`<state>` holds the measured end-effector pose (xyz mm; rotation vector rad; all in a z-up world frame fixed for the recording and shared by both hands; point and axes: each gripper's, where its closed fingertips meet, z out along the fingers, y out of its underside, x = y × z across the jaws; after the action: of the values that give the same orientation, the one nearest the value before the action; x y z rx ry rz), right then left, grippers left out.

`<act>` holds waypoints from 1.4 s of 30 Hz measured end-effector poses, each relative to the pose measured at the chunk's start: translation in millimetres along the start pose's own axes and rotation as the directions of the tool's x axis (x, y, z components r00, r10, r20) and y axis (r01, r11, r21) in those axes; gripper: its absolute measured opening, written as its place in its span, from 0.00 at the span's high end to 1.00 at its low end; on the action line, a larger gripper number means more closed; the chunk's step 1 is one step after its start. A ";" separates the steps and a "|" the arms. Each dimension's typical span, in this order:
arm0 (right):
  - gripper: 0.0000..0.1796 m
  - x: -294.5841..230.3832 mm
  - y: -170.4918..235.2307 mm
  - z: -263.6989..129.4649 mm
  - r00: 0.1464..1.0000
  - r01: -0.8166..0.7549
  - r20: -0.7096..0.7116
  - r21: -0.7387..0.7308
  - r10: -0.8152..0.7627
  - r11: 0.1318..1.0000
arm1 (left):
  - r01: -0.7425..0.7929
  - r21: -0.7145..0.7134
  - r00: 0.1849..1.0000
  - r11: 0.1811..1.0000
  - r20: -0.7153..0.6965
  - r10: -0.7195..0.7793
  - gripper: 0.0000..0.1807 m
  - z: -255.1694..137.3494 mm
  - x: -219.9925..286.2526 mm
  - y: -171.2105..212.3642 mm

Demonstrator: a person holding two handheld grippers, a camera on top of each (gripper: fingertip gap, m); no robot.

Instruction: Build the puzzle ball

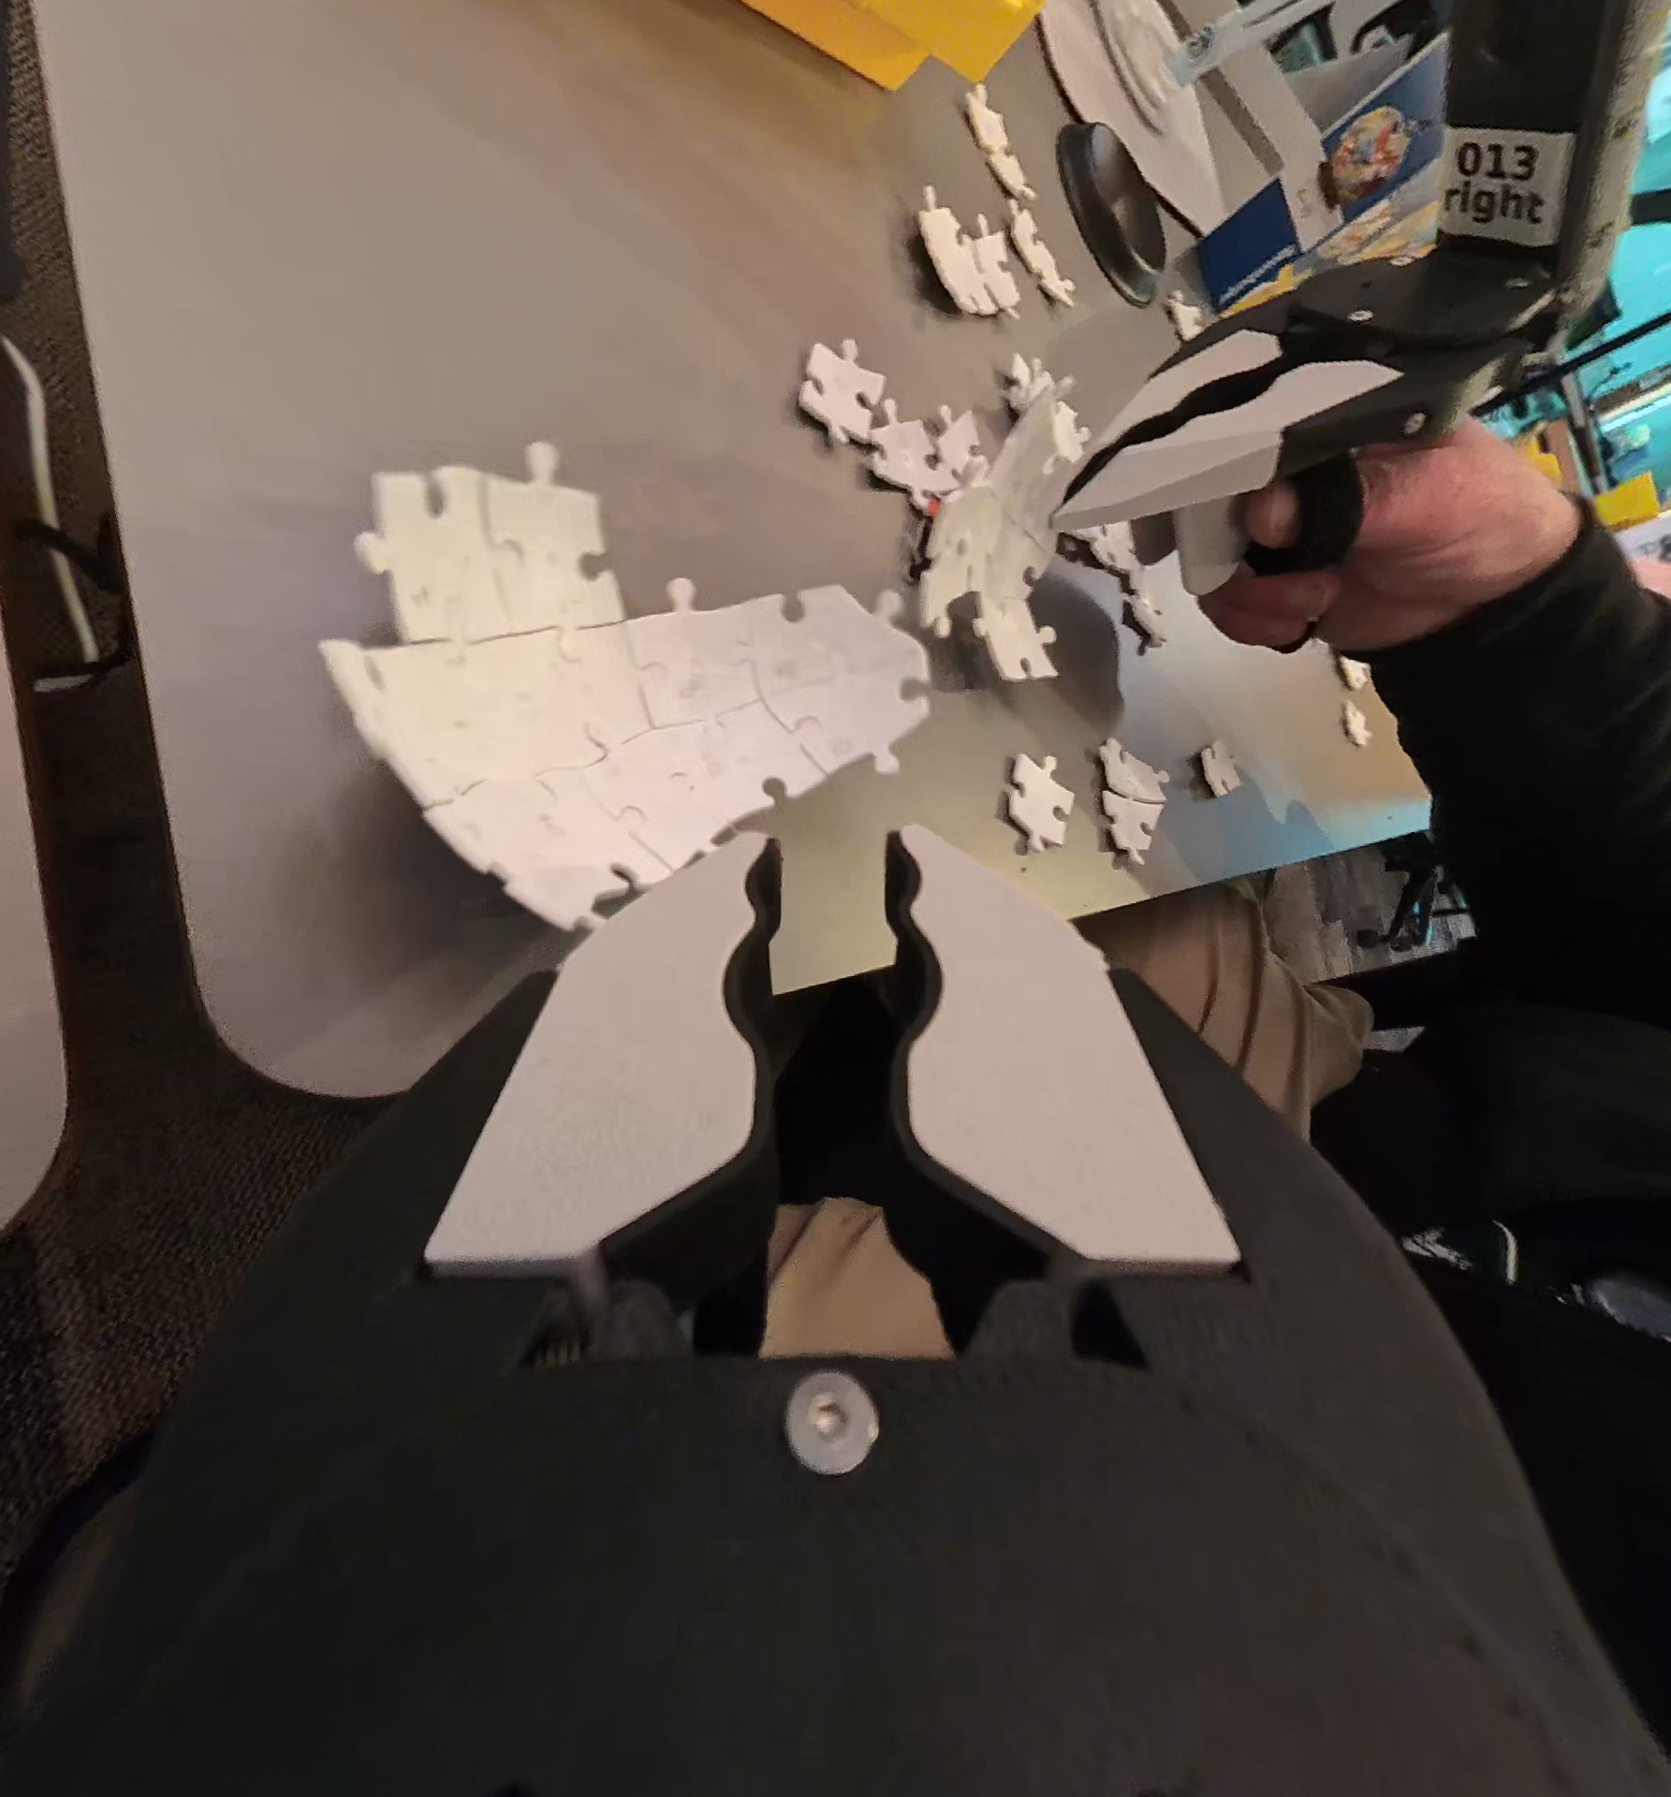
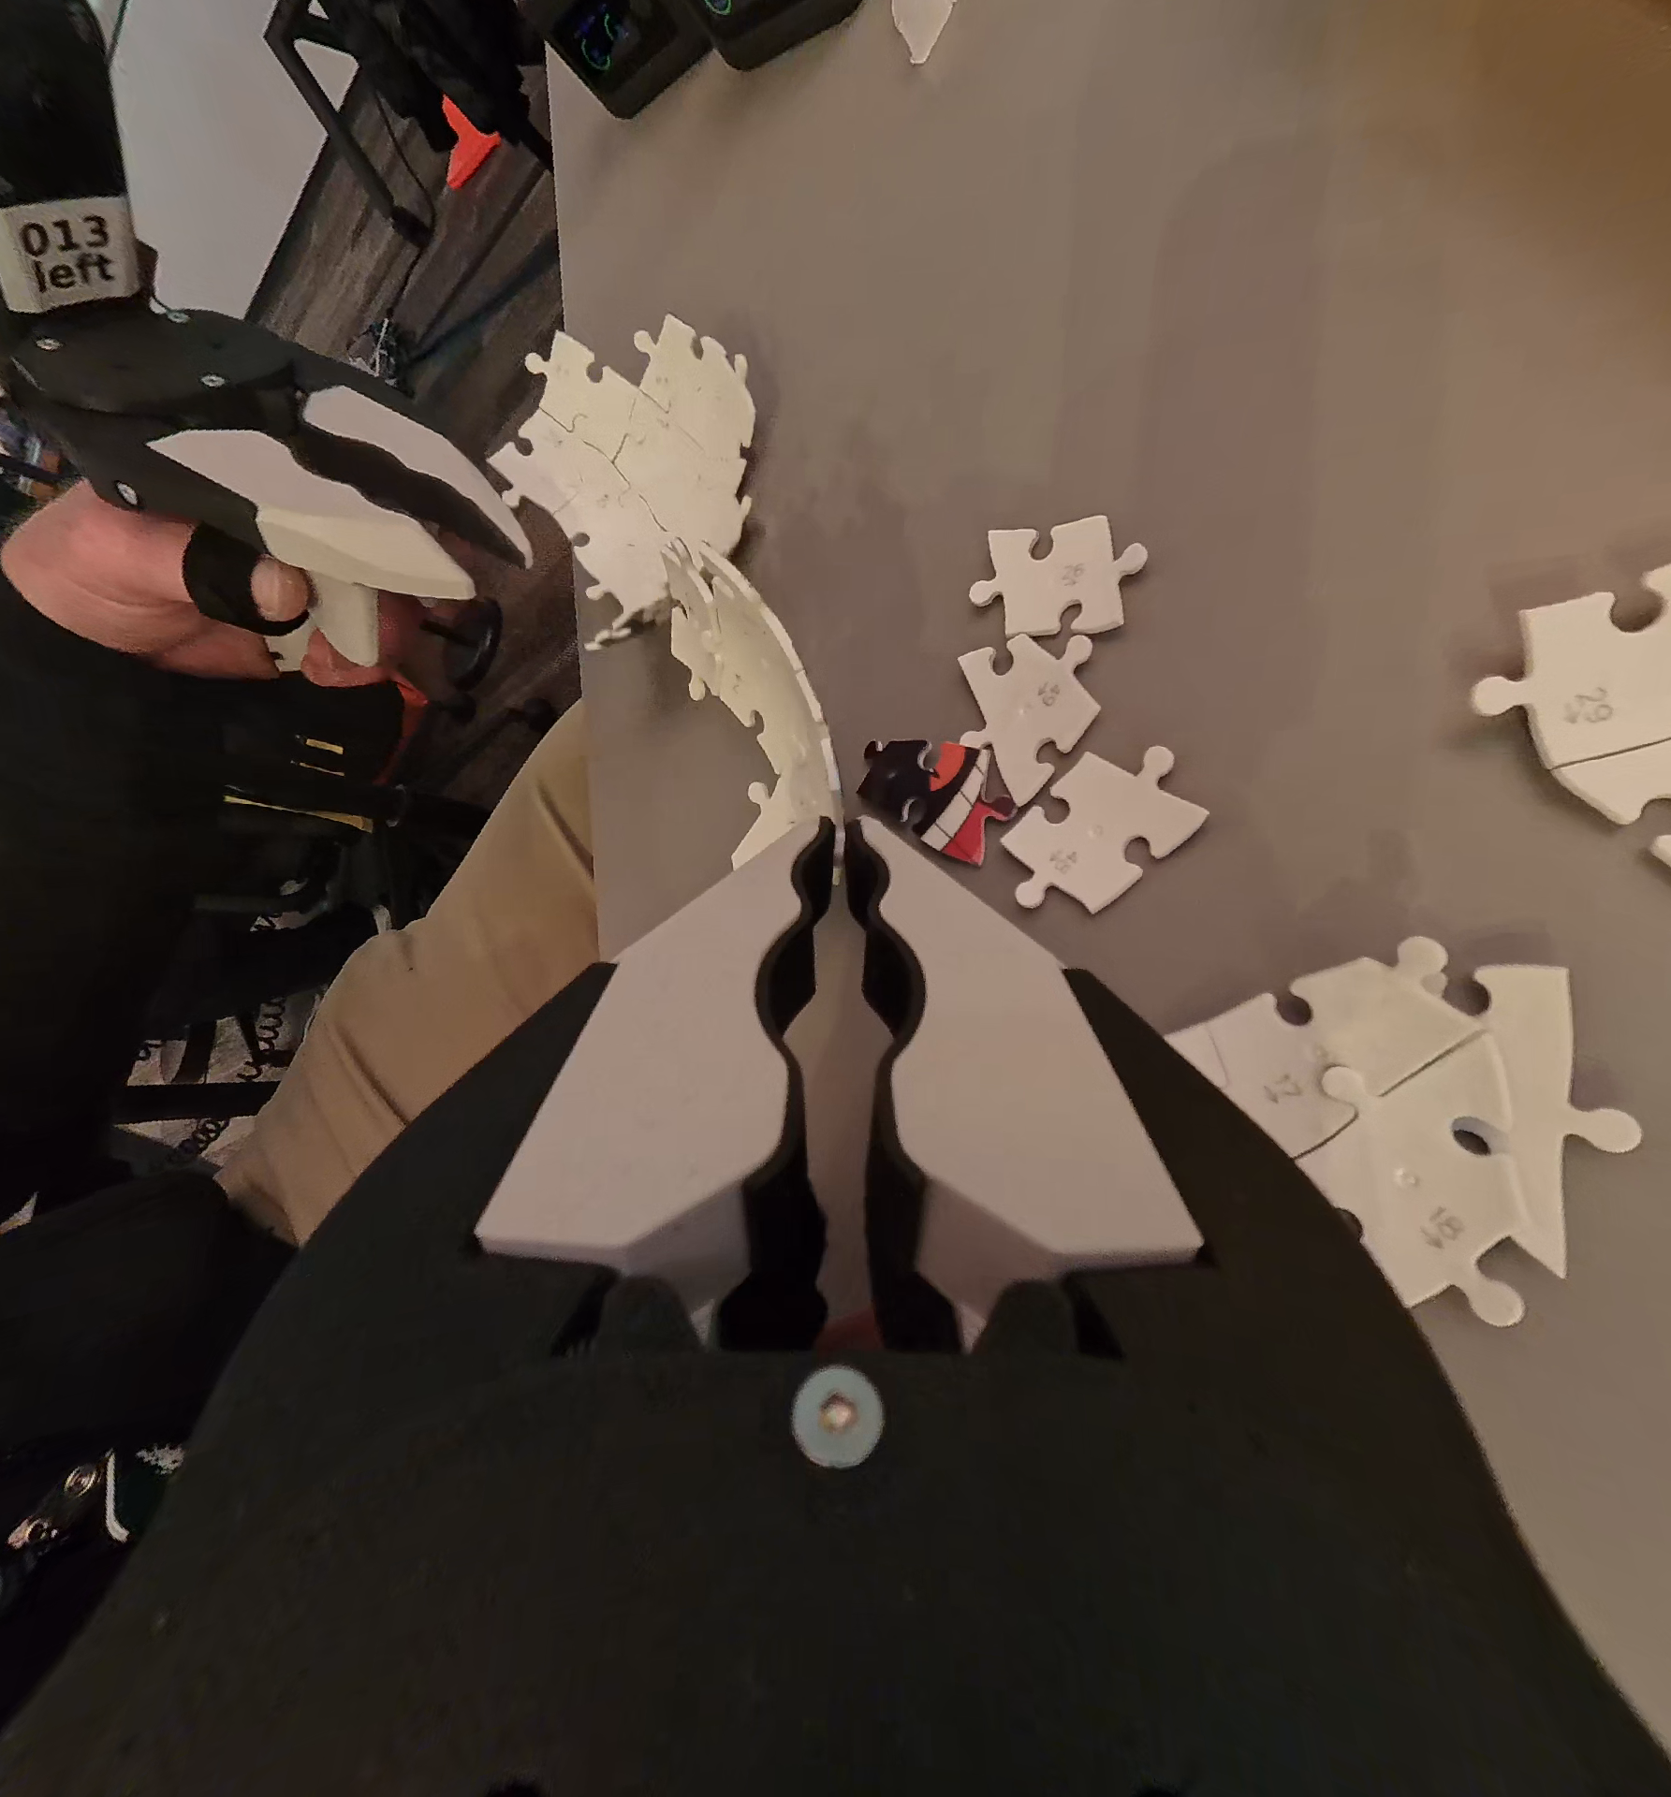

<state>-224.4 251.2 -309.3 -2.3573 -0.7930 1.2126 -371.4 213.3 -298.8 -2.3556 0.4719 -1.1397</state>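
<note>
Puzzle ball is not closed up: two curved white sections of joined pieces are in play, plus loose pieces scattered on the grey tabletop (image 2: 1201, 340).

Left gripper (image 1: 831, 846): jaws apart, nothing between them. In the left wrist view the big curved section (image 1: 617, 720) sits just ahead of the tips, to the left; can't tell whether it touches the left finger or the tabletop. In the right wrist view the same section (image 2: 646, 467) shows beyond the left gripper (image 2: 510, 530), near the tabletop's edge.

Right gripper (image 2: 841, 836): jaws clamped on the edge of the smaller curved section (image 2: 763, 681), which arcs up and away from the tips, edge-on to the camera. In the left wrist view that section (image 1: 996, 525) is held off the tabletop, pinched at the tips of the right gripper (image 1: 1069, 506); the person's hand (image 1: 1395, 554) is on the handle.

Near the two sections' edges there is a gap; they're not joined.

Loose stuff: one printed piece, colour side up (black/red/white) (image 2: 938, 797), just right of the right gripper's tips, touching blank white pieces (image 2: 1065, 583). More joined white groups at right (image 2: 1395, 1099). Yellow bin (image 1: 899, 29) and a printed box (image 1: 1327, 185) at the far side.
</note>
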 end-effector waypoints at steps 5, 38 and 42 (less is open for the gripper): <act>1.00 1.7 0.3 -2.2 1.000 -0.004 -0.002 0.005 0.004 1.000 | -0.058 0.044 0.998 0.997 -0.004 0.059 0.89 -14.5 10.4 -15.4; 1.00 8.2 5.4 -8.5 1.000 -0.010 -0.008 0.015 0.010 1.000 | -0.106 0.026 0.974 0.994 0.202 0.098 0.90 -28.5 -43.9 -18.8; 1.00 9.4 5.7 -8.2 1.000 -0.012 -0.008 0.013 0.012 1.000 | -0.106 0.000 0.981 0.994 0.164 0.105 0.90 -24.3 -37.4 -14.7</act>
<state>-211.5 252.1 -313.6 -2.3584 -0.7669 1.2089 -411.6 237.5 -301.3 -2.3622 0.5250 -0.8906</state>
